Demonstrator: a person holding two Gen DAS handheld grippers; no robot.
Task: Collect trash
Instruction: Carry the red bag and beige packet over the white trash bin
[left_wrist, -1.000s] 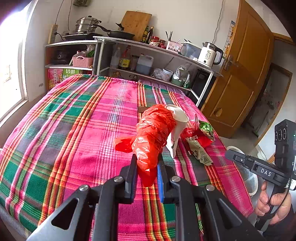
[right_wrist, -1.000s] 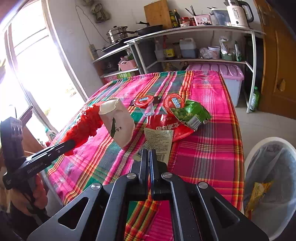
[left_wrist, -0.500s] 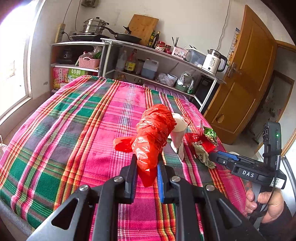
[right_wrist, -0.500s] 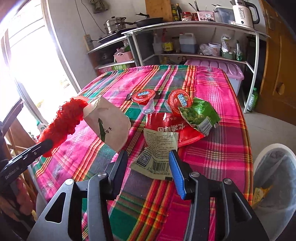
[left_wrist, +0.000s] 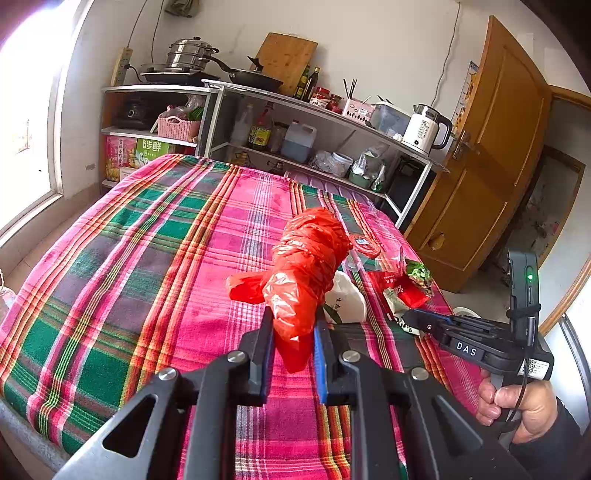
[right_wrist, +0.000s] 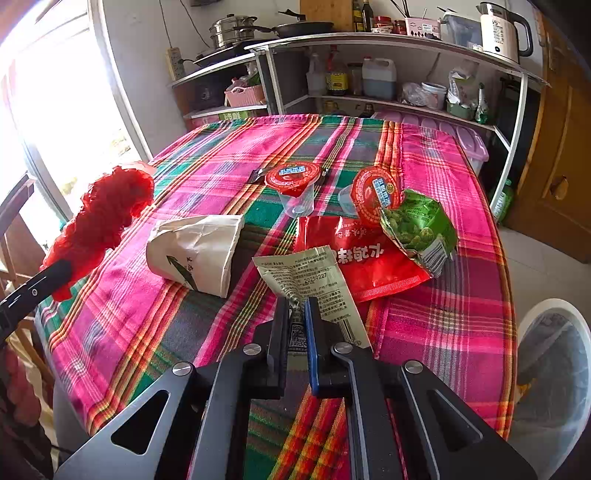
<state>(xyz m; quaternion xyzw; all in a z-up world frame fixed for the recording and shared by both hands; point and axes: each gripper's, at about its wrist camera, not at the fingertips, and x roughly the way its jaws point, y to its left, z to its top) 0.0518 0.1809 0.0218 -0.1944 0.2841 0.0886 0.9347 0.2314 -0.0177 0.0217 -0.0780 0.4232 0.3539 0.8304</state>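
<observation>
In the left wrist view, the left gripper (left_wrist: 291, 332) is clamped on a crumpled red plastic bag (left_wrist: 306, 269), which it holds above the plaid tablecloth (left_wrist: 129, 258); the cloth on the window side is bare and wide, while the trash lies close to the edge on the door side, where the right gripper (left_wrist: 410, 316) reaches in with a hand (left_wrist: 517, 406) under it. In the right wrist view, the right gripper (right_wrist: 295, 306) has just been closing and its jaws now pinch the near corner of a pale printed wrapper (right_wrist: 306, 280). This wrapper overlaps a red snack packet (right_wrist: 369, 258); a green packet (right_wrist: 417, 225) lies on the red one, a paper cup (right_wrist: 195, 251) lies on its side to the left, and two red-lidded cups (right_wrist: 295, 181) are behind. A lined bin (right_wrist: 554, 369) stands below the table edge at right
</observation>
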